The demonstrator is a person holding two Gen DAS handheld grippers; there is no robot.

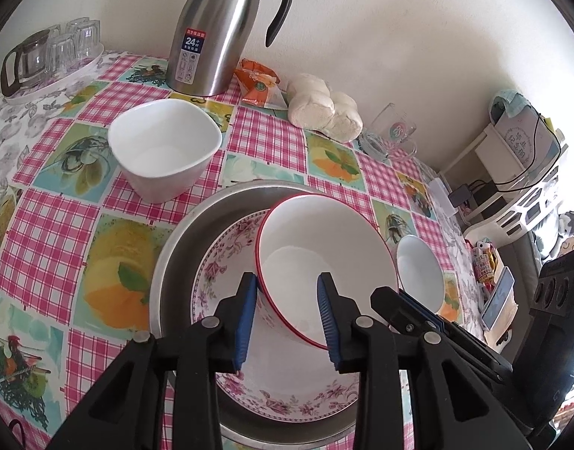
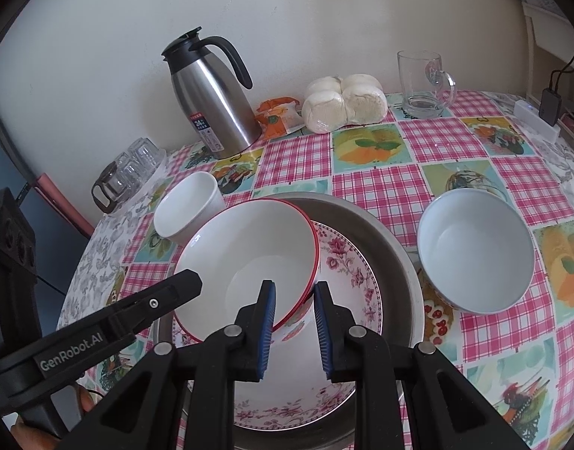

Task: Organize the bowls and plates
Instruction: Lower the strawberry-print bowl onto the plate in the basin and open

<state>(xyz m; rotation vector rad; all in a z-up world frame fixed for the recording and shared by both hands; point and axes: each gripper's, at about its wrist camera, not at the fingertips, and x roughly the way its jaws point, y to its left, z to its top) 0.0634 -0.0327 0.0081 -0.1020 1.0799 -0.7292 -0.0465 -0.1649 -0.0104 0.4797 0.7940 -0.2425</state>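
A red-rimmed white bowl (image 1: 320,255) (image 2: 245,258) rests tilted inside a floral bowl (image 1: 227,262) (image 2: 347,273), which sits in a steel basin (image 1: 182,247) (image 2: 395,247). My left gripper (image 1: 287,315) is open, its jaws standing either side of the red-rimmed bowl's near rim. My right gripper (image 2: 294,322) is open, its jaws also straddling that bowl's rim on the opposite side. A square white bowl (image 1: 163,146) (image 2: 189,206) stands on the table beyond the basin. A round white bowl (image 1: 418,270) (image 2: 474,251) stands to the basin's right.
On the checked tablecloth near the wall stand a steel thermos jug (image 1: 219,33) (image 2: 212,105), an orange snack packet (image 1: 259,84), bagged buns (image 1: 324,108) (image 2: 343,103) and a glass mug (image 2: 424,84). A tray of glasses (image 1: 50,56) sits far left. Table edge runs right.
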